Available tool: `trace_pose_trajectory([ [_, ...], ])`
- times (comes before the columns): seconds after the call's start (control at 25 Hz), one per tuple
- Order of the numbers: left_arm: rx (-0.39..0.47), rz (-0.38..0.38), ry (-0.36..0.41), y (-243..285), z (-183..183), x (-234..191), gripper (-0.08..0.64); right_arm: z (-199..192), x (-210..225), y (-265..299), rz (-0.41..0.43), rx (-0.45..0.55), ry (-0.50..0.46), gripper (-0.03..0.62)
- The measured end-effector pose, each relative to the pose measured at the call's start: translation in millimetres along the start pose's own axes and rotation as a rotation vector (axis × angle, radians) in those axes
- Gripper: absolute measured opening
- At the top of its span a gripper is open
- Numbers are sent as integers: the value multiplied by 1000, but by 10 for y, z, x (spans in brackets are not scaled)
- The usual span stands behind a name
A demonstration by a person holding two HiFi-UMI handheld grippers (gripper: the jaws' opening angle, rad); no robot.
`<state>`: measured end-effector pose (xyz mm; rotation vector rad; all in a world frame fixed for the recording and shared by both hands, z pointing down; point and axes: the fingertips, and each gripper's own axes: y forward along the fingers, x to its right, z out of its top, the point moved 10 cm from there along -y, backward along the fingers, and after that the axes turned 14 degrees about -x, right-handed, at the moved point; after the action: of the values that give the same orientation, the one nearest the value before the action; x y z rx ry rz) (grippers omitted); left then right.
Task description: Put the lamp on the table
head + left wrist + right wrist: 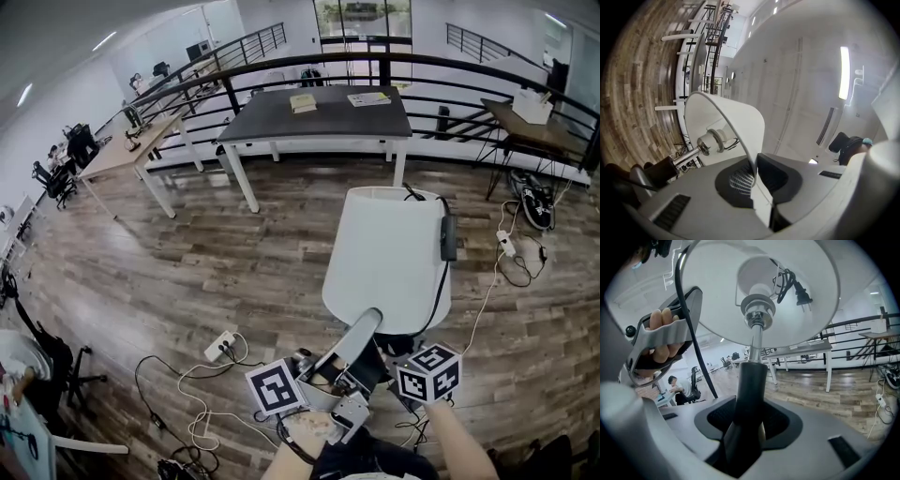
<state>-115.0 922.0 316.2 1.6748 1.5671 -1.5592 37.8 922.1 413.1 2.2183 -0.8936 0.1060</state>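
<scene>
I carry a lamp with a white shade [389,253] over the wooden floor. My left gripper [361,333] is shut on the shade's lower rim [740,122], which runs between its pads [740,180]. My right gripper [747,427] is shut on the lamp's black stem [750,385] just below the metal socket [757,310]. In the head view the right gripper's jaws are hidden under the shade, and only its marker cube [428,372] shows. The lamp's black cord [448,239] hangs down the shade's right side, and its plug [799,294] lies inside the shade. The dark table [319,114] stands ahead by the railing.
A light wooden desk [131,150] stands to the left and another desk [539,127] to the right. Cables and a power strip [220,345] lie on the floor at my left, more cables [506,244] and shoes [534,202] at the right. A black railing [450,66] runs behind the table.
</scene>
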Motion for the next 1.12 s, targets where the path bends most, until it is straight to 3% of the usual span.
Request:
trace_pose_trajectory([
  [0.32,-10,-10,-19,138,475,-332,28,309,321,325,-13,-9,15,178],
  [0.88,-48,-42,-35,472,1888,-961,28,1386,1006,1138,-66,15,30,178],
  [1.12,-58,-58,-40,580,2312,-1184,28,1706,1237,1400,-85,22,33,178],
])
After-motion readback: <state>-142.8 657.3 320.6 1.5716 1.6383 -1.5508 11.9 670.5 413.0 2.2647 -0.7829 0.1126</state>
